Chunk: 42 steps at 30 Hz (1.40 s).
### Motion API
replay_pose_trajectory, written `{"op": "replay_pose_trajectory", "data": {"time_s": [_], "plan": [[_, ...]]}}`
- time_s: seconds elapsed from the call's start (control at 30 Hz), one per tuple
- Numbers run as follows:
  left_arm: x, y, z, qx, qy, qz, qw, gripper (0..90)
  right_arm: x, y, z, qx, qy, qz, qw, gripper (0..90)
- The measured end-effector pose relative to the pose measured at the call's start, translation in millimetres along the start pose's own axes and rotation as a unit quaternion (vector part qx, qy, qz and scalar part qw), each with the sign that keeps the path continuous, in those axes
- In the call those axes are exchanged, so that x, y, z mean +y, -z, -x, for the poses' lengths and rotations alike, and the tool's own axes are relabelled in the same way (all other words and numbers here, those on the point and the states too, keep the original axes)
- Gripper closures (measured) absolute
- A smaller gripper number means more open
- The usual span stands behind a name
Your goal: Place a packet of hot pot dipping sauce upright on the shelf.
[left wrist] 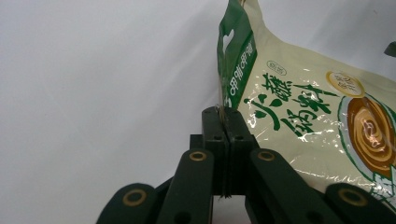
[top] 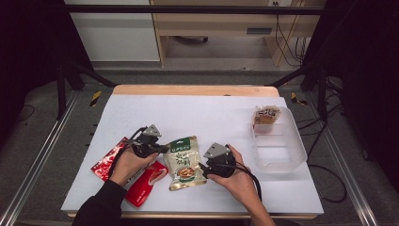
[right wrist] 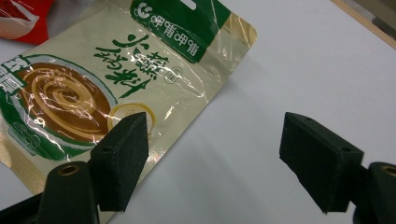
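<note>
A cream and green food pouch (top: 185,162) lies near the front of the white table top. My left gripper (top: 165,149) is shut on the pouch's top left corner. In the left gripper view the two jaws meet with the pouch's (left wrist: 299,107) green edge pinched between them at my left gripper (left wrist: 225,122), and that corner stands lifted. My right gripper (top: 203,166) sits at the pouch's right edge. In the right gripper view my right gripper (right wrist: 212,154) stands open, one jaw over the pouch's (right wrist: 116,74) edge, the other over bare table.
Red snack packets (top: 134,173) lie under and beside the left hand. A clear plastic tub (top: 277,143) stands at the right, with a small packet (top: 267,115) at its far end. The table's wooden far edge (top: 193,90) runs along the back.
</note>
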State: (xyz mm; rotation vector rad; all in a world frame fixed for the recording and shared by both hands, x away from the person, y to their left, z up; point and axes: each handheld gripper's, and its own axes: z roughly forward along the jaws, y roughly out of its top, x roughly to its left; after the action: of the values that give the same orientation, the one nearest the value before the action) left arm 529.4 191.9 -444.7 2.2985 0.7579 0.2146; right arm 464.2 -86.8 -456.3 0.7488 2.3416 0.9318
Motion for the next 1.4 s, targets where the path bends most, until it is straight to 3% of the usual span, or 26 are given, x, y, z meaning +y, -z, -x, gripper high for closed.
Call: {"op": "replay_pose_trajectory", "data": {"time_s": [0.47,0.73,0.97,1.27,1.4], "plan": [[11.2,19.7,7.4,0.001,-0.022,0.030,0.9993,90.0,1.0,3.3,1.6,-0.003,-0.003,0.006,1.0000,23.6],[26.0,46.4,20.1,-0.001,-0.043,0.068,0.9967,90.0,13.9,20.7,9.2,-0.004,-0.004,0.020,0.9998,25.1],[35.9,60.8,34.0,-0.003,-0.069,0.082,0.9943,90.0,28.6,38.2,18.7,-0.013,0.017,0.017,0.9996,26.2],[42.8,71.0,45.7,-0.008,-0.091,0.094,0.9913,90.0,52.0,57.2,31.4,-0.007,0.050,-0.020,0.9985,20.0],[45.5,74.6,49.4,-0.006,-0.103,0.096,0.9900,90.0,64.4,62.6,32.5,-0.001,0.082,-0.035,0.9960,18.9]]}}
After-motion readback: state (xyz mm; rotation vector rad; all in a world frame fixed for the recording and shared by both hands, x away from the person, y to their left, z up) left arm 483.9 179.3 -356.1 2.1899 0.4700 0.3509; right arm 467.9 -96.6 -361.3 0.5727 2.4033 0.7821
